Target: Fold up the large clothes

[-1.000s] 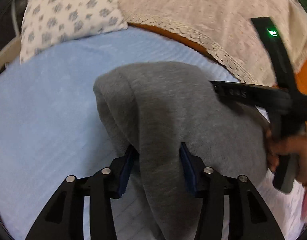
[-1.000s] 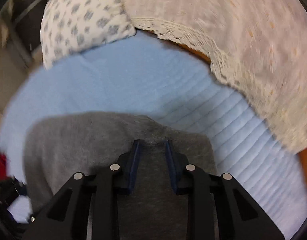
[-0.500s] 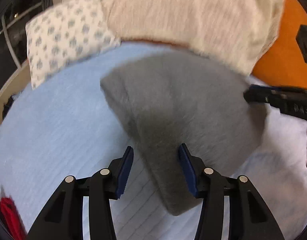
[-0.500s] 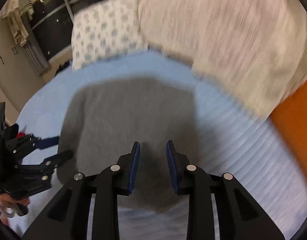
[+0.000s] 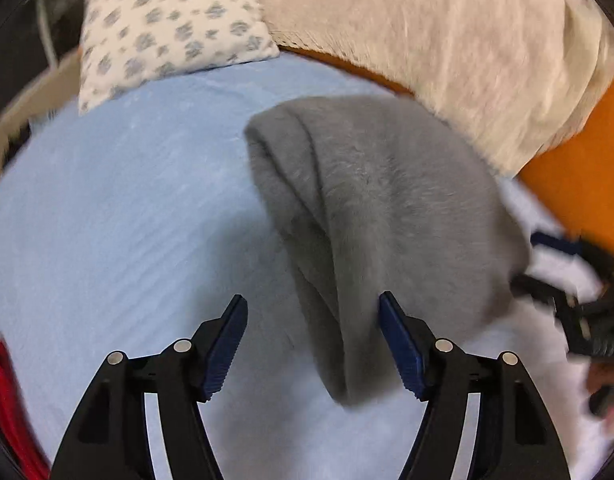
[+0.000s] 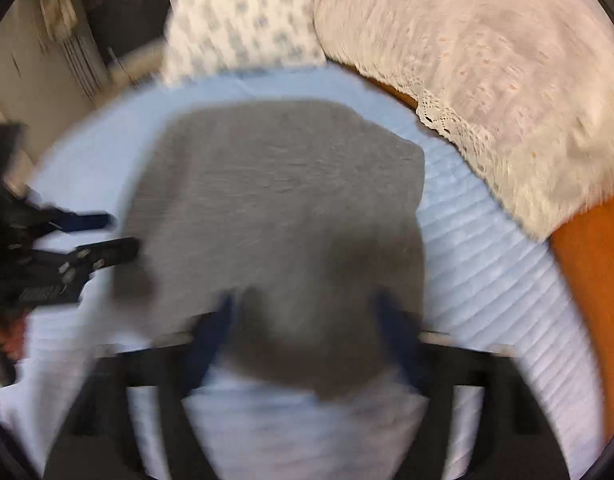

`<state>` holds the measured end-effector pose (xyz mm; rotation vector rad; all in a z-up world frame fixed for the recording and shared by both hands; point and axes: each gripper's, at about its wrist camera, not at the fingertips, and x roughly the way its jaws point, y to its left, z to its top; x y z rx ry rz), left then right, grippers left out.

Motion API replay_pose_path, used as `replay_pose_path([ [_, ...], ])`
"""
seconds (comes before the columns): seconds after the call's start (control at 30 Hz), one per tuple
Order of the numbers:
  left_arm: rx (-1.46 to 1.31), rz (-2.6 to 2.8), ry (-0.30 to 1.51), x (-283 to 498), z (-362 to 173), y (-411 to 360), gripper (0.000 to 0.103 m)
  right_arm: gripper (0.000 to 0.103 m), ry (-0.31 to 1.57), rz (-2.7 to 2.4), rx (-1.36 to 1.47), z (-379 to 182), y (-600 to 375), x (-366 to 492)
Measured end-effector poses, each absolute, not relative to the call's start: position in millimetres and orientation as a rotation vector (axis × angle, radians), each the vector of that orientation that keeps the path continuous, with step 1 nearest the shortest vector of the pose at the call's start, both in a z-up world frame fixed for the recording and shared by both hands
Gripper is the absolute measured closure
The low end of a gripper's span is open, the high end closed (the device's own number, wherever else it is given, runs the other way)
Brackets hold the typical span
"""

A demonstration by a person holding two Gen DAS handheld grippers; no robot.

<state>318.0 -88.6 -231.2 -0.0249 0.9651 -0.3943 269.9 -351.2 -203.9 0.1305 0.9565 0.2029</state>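
A folded grey fleece garment [image 5: 379, 208] lies on the light blue bedsheet [image 5: 119, 216]. In the left wrist view my left gripper [image 5: 313, 316] hangs over the garment's near left edge. Its jaws are opening, and a fold of grey cloth sags between them against the right pad without being pinched. My right gripper [image 6: 307, 312] is blurred by motion. Its jaws are opening wide over the garment's [image 6: 283, 208] near edge, and the pads do not press on the cloth. Each gripper shows at the other view's edge: the right gripper [image 5: 575, 300] and the left gripper [image 6: 67, 248].
A patterned pillow [image 5: 167, 28] lies at the head of the bed. A cream lace-edged blanket [image 5: 447, 40] covers the back right over an orange surface [image 5: 587, 168]. Red cloth [image 5: 3, 400] shows at the left edge. A dark rack and wall [image 6: 67, 40] stand beyond the bed.
Both grippers let go of the grey garment and their jaws spread. The garment dropped flat onto the sheet, and both grippers pulled back from it.
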Motion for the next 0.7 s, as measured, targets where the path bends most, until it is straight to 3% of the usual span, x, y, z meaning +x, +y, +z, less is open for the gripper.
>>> replay_pose_path([
  [0.1, -0.103, -0.392, 1.027, 300, -238, -68, 0.03, 0.017, 0.991, 0.159, 0.228, -212, -372, 235],
  [0.33, -0.632, -0.338, 1.295, 279, -318, -30, 0.027, 0.016, 1.119, 0.121, 0.765, -266, -420, 196],
  [0.7, -0.862, -0.395, 1.165, 298, -339, -55, 0.026, 0.016, 1.125, 0.115, 0.889, -268, -418, 202],
])
